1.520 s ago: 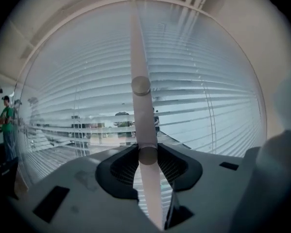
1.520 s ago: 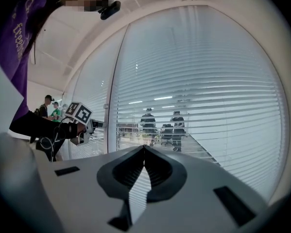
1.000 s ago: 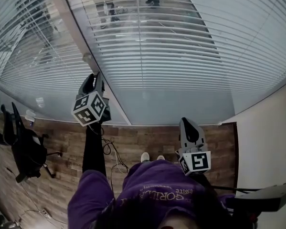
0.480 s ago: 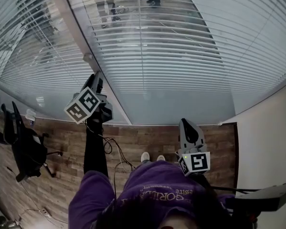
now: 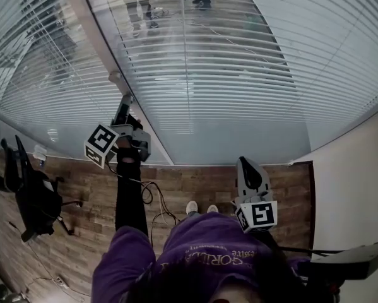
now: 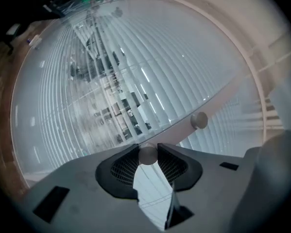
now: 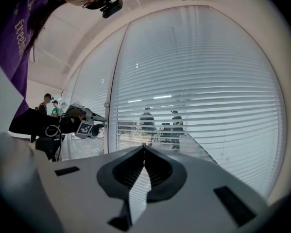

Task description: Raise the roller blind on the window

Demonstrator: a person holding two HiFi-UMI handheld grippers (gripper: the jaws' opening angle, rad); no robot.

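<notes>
Horizontal blind slats [image 5: 226, 74] hang behind a glass wall, split by a pale upright frame [image 5: 94, 36]. My left gripper [image 5: 123, 100] reaches up to that frame. In the left gripper view it [image 6: 147, 149] is shut on a small round knob [image 6: 146, 156] that touches both fingertips. A second round knob [image 6: 199, 120] sits further along the frame, also seen as a small fitting [image 5: 115, 76] in the head view. My right gripper [image 5: 248, 163] hangs low near my body, pointed at the glass. Its jaws [image 7: 144, 147] are shut with nothing between them.
A black office chair [image 5: 31, 194] stands on the wooden floor at the left. A cable [image 5: 152, 202] trails from my left arm over the floor. A pale wall [image 5: 359, 188] closes the right side. People [image 7: 147, 123] stand behind the glass.
My left gripper has risen toward the frame and rolled, its marker cube swinging down to the left. The right gripper has not moved.
</notes>
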